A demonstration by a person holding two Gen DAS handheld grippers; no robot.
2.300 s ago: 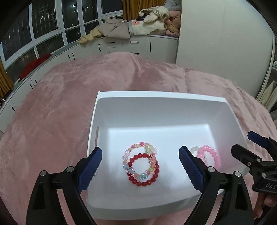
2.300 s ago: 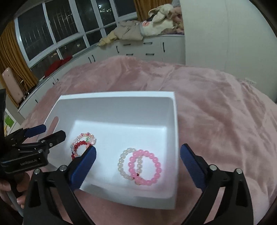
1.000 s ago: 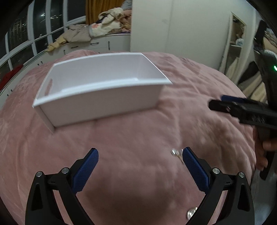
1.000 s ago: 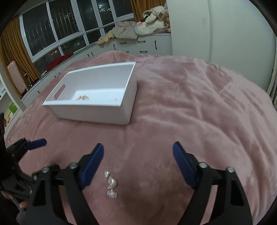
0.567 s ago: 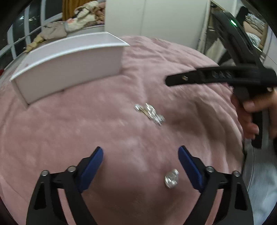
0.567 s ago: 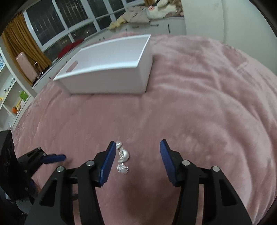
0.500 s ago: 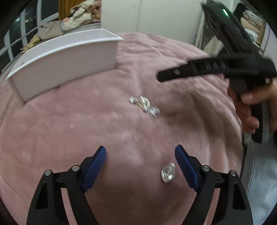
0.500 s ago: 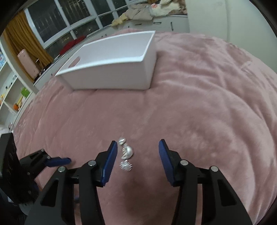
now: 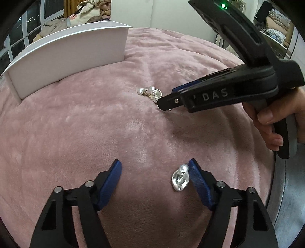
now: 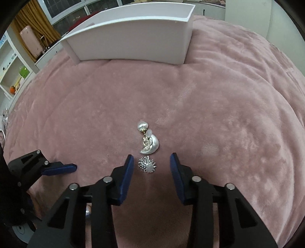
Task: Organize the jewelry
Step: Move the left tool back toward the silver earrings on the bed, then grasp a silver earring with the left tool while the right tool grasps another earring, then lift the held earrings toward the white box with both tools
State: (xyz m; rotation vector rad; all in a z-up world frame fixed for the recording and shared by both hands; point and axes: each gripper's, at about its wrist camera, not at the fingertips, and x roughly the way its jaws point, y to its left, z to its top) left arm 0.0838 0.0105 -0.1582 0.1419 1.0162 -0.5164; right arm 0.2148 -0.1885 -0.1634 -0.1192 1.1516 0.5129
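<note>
A white storage box (image 9: 72,55) stands at the back on the pink blanket; it also shows in the right wrist view (image 10: 133,36). My left gripper (image 9: 154,171) is open, low over the blanket, with a silver shell earring (image 9: 180,179) just inside its right finger. My right gripper (image 10: 150,164) is open around a spiky silver earring (image 10: 147,164). Just beyond it lie a silver moon-shaped earring (image 10: 150,146) and a small pearl earring (image 10: 142,126). The right gripper (image 9: 167,104) shows from the side in the left wrist view, at the earring cluster (image 9: 150,93).
The pink plush blanket (image 10: 219,95) covers the whole bed. White cabinets with piled clothes (image 9: 82,13) stand behind the box. Shelves (image 10: 13,76) and a window with yellow curtains are at the left. My hand (image 9: 276,122) holds the right gripper.
Both grippers left the box holding the bracelets, pulled back and dropped low over the blanket. The right gripper narrowed and now straddles the spiky earring; the left one reached the shell earring.
</note>
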